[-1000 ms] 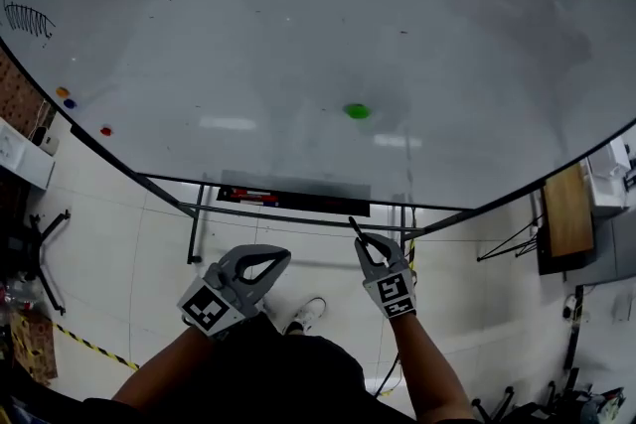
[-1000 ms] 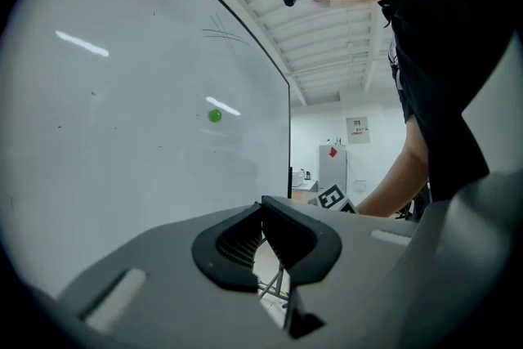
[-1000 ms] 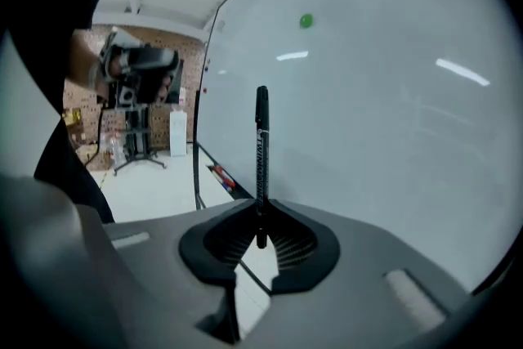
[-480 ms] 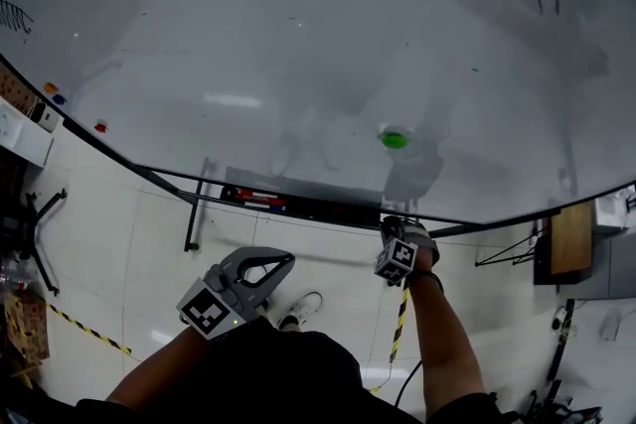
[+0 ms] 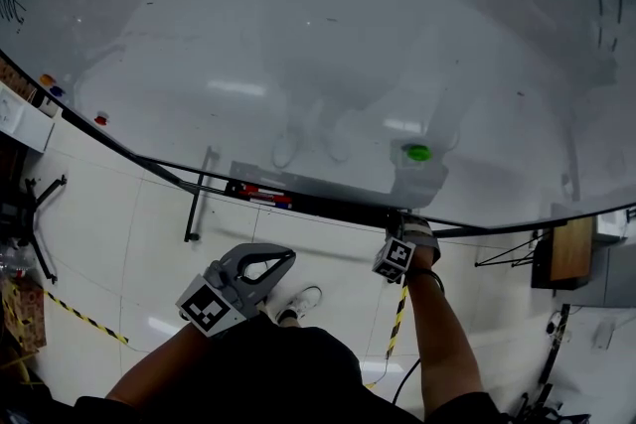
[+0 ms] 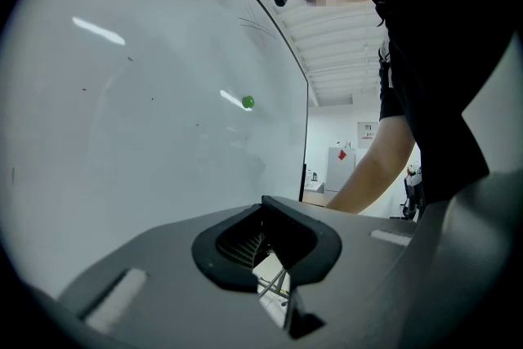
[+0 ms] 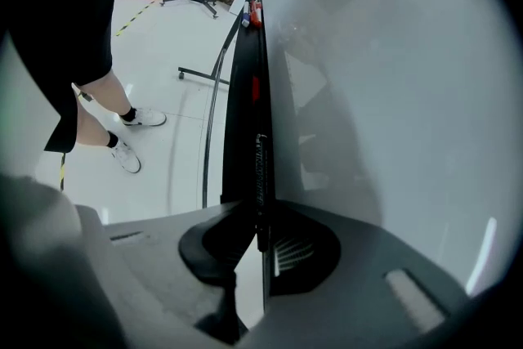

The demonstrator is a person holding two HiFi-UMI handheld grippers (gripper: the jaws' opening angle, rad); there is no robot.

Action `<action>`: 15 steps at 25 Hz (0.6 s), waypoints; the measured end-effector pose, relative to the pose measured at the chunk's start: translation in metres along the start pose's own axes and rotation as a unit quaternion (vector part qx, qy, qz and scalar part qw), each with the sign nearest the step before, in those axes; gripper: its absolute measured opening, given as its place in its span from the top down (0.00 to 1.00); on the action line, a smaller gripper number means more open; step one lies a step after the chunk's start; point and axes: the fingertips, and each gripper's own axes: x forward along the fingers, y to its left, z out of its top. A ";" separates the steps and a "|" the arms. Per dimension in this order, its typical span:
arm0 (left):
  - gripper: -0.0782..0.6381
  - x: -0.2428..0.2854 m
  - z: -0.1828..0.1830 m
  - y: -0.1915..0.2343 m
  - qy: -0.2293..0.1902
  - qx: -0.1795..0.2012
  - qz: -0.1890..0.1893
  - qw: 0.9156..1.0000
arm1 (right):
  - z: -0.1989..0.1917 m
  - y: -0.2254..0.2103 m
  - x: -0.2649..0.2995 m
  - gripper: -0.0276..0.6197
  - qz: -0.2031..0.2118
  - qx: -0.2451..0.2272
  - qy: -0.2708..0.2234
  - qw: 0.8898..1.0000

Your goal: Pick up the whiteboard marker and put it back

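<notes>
Right gripper (image 7: 260, 226) is clamped on the black whiteboard marker (image 7: 260, 163), jaws nearly together w/ the barrel pinched between the pads. The marker is held lengthwise over the black tray (image 7: 243, 86) at the whiteboard's (image 7: 392, 94) lower edge; whether it touches yet can't be told. For a clean put-back, the barrel should be kept parallel to the ledge, lowered until borne by the tray, clear of the red marker (image 7: 255, 87) further along, & only then released. Left gripper (image 6: 268, 217) is closed, empty, well apart; not needed.
</notes>
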 end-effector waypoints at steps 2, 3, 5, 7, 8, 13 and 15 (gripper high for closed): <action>0.89 0.000 -0.001 0.000 0.000 -0.002 0.000 1.000 | -0.004 0.002 0.003 0.89 -0.007 -0.006 0.004 1.000; 0.89 0.000 -0.002 0.000 0.001 -0.003 -0.001 1.000 | -0.005 0.003 0.006 0.89 -0.012 -0.003 0.000 1.000; 0.89 0.000 -0.004 0.001 0.002 -0.008 -0.001 1.000 | -0.005 0.001 0.005 0.87 -0.020 0.006 -0.009 1.000; 0.89 -0.001 -0.005 0.002 0.001 -0.007 -0.002 1.000 | -0.002 -0.004 -0.002 0.86 -0.027 0.009 -0.013 0.999; 0.89 -0.001 -0.004 0.002 0.000 -0.005 -0.003 1.000 | -0.001 -0.007 -0.005 0.85 -0.031 0.010 -0.015 0.999; 0.89 -0.002 -0.006 0.001 0.002 -0.009 -0.002 1.000 | 0.003 -0.013 -0.021 0.83 -0.058 0.038 -0.033 0.997; 0.89 -0.003 -0.004 0.001 -0.002 -0.009 -0.001 1.000 | 0.010 -0.025 -0.039 0.83 -0.085 0.064 -0.052 0.993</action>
